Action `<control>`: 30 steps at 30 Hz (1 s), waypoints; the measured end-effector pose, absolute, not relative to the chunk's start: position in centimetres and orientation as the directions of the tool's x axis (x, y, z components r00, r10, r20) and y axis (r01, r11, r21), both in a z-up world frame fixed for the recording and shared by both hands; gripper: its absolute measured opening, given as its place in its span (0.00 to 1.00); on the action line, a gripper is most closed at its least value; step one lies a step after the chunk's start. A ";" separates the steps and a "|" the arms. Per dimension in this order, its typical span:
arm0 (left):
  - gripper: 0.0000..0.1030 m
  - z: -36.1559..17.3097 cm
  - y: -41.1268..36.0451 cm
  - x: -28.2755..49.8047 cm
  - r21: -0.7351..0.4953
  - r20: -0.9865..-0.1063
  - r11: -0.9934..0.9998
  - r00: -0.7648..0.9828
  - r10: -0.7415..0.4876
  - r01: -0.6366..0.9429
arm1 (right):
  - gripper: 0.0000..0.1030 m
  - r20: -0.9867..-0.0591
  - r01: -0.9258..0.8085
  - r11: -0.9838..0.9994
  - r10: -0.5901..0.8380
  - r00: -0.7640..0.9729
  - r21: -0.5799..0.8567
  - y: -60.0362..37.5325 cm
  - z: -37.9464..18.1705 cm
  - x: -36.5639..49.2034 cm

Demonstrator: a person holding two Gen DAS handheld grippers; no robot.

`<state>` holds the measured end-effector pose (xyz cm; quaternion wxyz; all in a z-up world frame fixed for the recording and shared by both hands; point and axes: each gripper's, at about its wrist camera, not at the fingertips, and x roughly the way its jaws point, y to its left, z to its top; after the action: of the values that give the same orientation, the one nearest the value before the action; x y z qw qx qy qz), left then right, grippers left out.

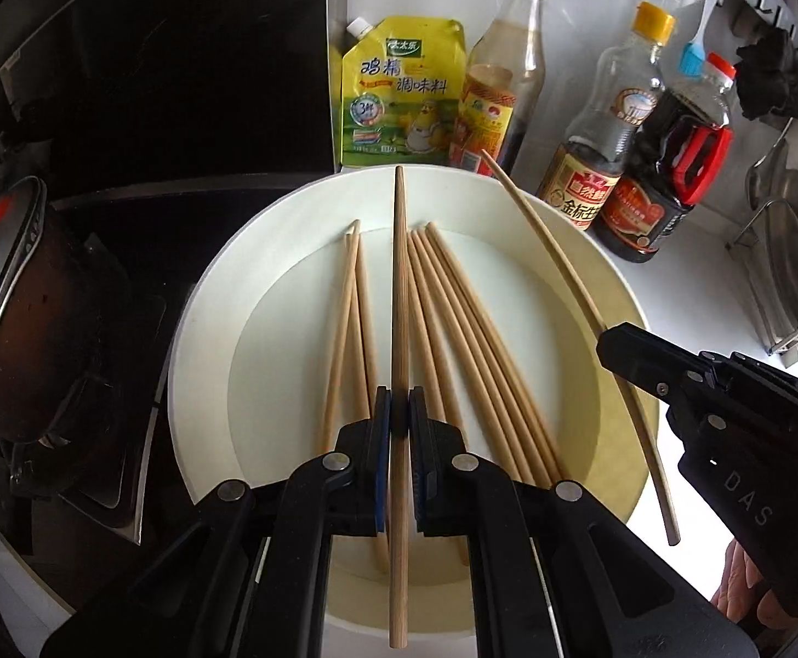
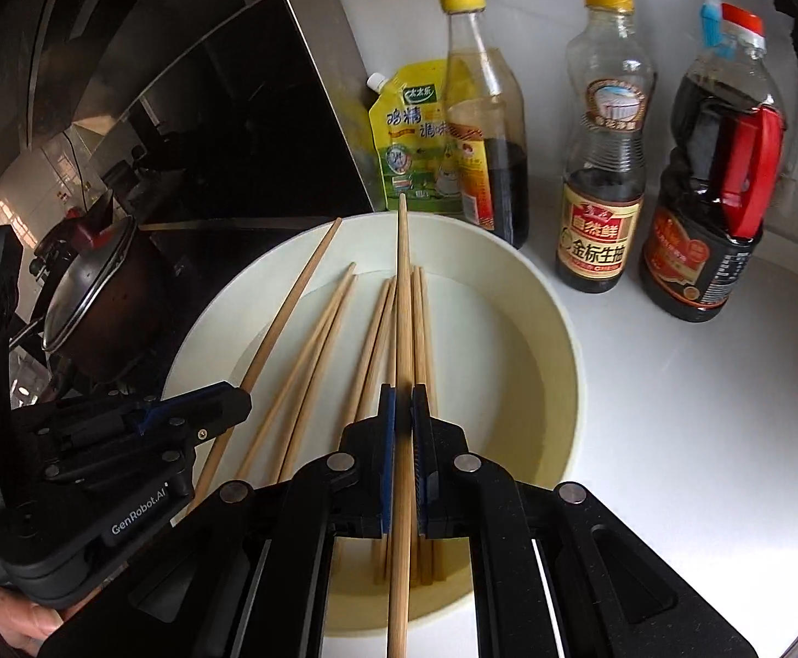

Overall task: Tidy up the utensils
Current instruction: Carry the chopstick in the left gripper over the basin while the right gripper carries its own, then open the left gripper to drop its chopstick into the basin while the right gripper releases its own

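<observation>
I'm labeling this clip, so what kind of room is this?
Most likely a home kitchen: a lidded pot on a stove, sauce bottles on the white counter, and a plate of chopsticks.

Chopsticks (image 1: pixel 454 340) in plate (image 1: pixel 201 340), bottles (image 1: pixel 591 164) behind it, pot (image 1: pixel 21 301) to its left

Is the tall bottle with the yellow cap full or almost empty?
Almost empty. The bottle is clear most of the way down, with dark sauce only near its bottom.
</observation>
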<state>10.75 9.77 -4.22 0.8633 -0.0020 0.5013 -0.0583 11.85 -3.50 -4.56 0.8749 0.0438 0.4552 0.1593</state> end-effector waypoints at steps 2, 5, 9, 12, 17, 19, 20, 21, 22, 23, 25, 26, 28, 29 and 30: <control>0.07 -4.9 10.1 11.4 -0.061 -0.872 0.993 0.479 -0.100 0.098 | 0.06 -0.804 -0.239 0.950 0.299 0.515 0.200 -2.6 -5.4 12.8; 0.07 -5.5 10.3 12.3 -0.067 -0.878 0.993 0.467 -0.106 0.100 | 0.06 -0.830 -0.224 0.956 0.280 0.483 0.191 -2.0 -6.6 13.6; 0.07 -6.2 10.5 13.0 -0.076 -0.887 0.991 0.448 -0.116 0.106 | 0.06 -0.849 -0.210 0.959 0.267 0.457 0.188 -1.8 -7.6 14.2; 0.07 -6.6 10.6 13.3 -0.084 -0.892 0.992 0.435 -0.119 0.099 | 0.06 -0.852 -0.215 0.961 0.259 0.454 0.177 -1.6 -7.8 14.5; 0.18 -6.6 11.3 13.6 -0.095 -0.905 0.994 0.411 -0.112 0.060 | 0.06 -0.845 -0.207 0.960 0.264 0.465 0.186 -2.3 -7.4 14.6; 0.45 -6.3 11.7 13.5 -0.098 -0.902 0.995 0.418 -0.103 0.035 | 0.07 -0.841 -0.200 0.963 0.258 0.475 0.183 -2.7 -7.1 14.4; 0.53 -6.1 12.0 13.3 -0.097 -0.898 0.995 0.429 -0.097 0.023 | 0.07 -0.837 -0.201 0.962 0.260 0.481 0.183 -2.8 -6.9 14.3; 0.68 -5.7 12.2 13.1 -0.097 -0.892 0.995 0.442 -0.092 0.011 | 0.07 -0.833 -0.202 0.962 0.259 0.489 0.181 -3.0 -6.7 14.2; 0.74 -5.2 12.5 12.8 -0.099 -0.884 0.995 0.459 -0.087 -0.003 | 0.12 -0.830 -0.199 0.964 0.256 0.496 0.178 -3.3 -6.5 14.0; 0.74 -4.8 12.7 12.6 -0.104 -0.878 0.995 0.470 -0.086 -0.011 | 0.16 -0.827 -0.196 0.965 0.253 0.502 0.177 -3.5 -6.2 13.8; 0.75 -4.2 12.9 12.3 -0.097 -0.877 0.995 0.475 -0.074 -0.024 | 0.20 -0.823 -0.189 0.965 0.256 0.507 0.184 -4.0 -5.9 13.5; 0.75 -4.0 13.0 12.2 -0.087 -0.877 0.996 0.476 -0.062 -0.031 | 0.21 -0.821 -0.190 0.964 0.260 0.508 0.188 -4.2 -5.7 13.3; 0.78 -3.6 13.0 11.7 -0.070 -0.872 0.997 0.487 -0.040 -0.043 | 0.24 -0.816 -0.191 0.964 0.261 0.515 0.187 -4.5 -5.4 12.7; 0.78 -3.4 13.0 11.5 -0.063 -0.869 0.997 0.493 -0.031 -0.048 | 0.25 -0.814 -0.194 0.963 0.261 0.518 0.185 -4.6 -5.2 12.5; 0.81 -3.2 13.0 11.2 -0.059 -0.867 0.997 0.497 -0.024 -0.054 | 0.26 -0.813 -0.196 0.963 0.262 0.520 0.185 -4.8 -5.0 12.1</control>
<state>11.21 12.99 -3.24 0.8644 -0.0389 0.5012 0.0085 12.15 -4.76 -5.05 0.8710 0.0352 0.4721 0.1313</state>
